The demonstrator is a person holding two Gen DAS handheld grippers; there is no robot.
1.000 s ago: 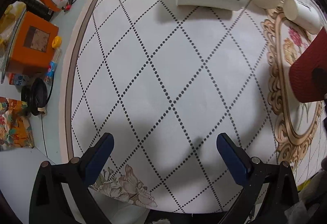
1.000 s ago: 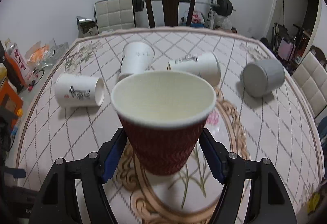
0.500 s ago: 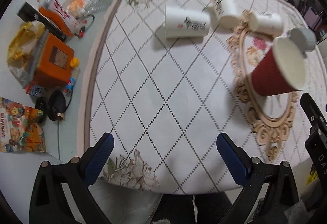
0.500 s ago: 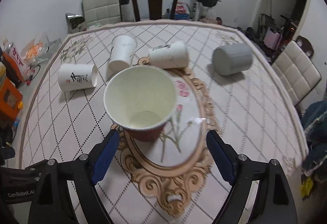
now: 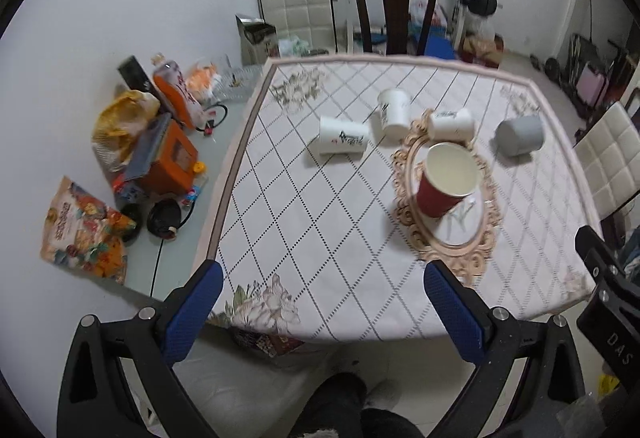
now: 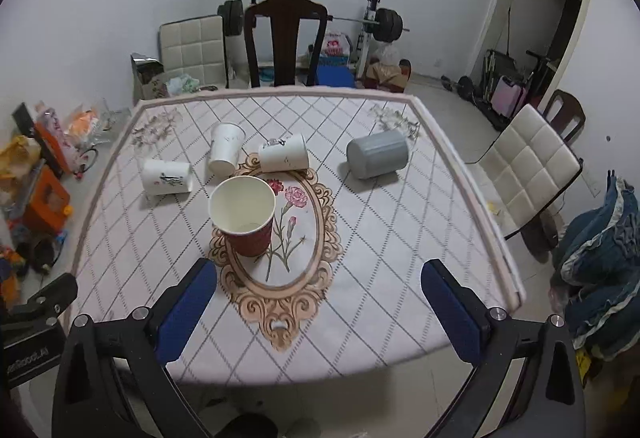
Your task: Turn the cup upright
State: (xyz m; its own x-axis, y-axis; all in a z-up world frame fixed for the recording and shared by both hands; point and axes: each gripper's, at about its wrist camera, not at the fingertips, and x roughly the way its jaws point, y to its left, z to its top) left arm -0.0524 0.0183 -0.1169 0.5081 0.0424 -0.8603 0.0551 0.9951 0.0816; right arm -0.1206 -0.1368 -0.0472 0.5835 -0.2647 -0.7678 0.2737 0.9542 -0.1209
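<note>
A red paper cup [image 6: 243, 215] stands upright on the oval floral pattern of the tablecloth; it also shows in the left wrist view [image 5: 445, 179]. Three white cups lie on their sides behind it: one at the left [image 6: 166, 178], one in the middle [image 6: 225, 152], one by the oval [image 6: 284, 157]. A grey cup [image 6: 377, 159] lies on its side at the right. My right gripper [image 6: 318, 308] is open and empty, pulled back above the table's near edge. My left gripper [image 5: 320, 312] is open and empty, also back off the near edge.
The table [image 6: 400, 258] has a diamond-pattern cloth. A dark wooden chair [image 6: 285, 38] stands at the far side and a white padded chair [image 6: 528, 170] at the right. Bags and an orange box [image 5: 170, 158] clutter the floor at the left.
My right gripper opened, let go of the red cup and drew back and up from it. My left gripper also rose and pulled back from the table.
</note>
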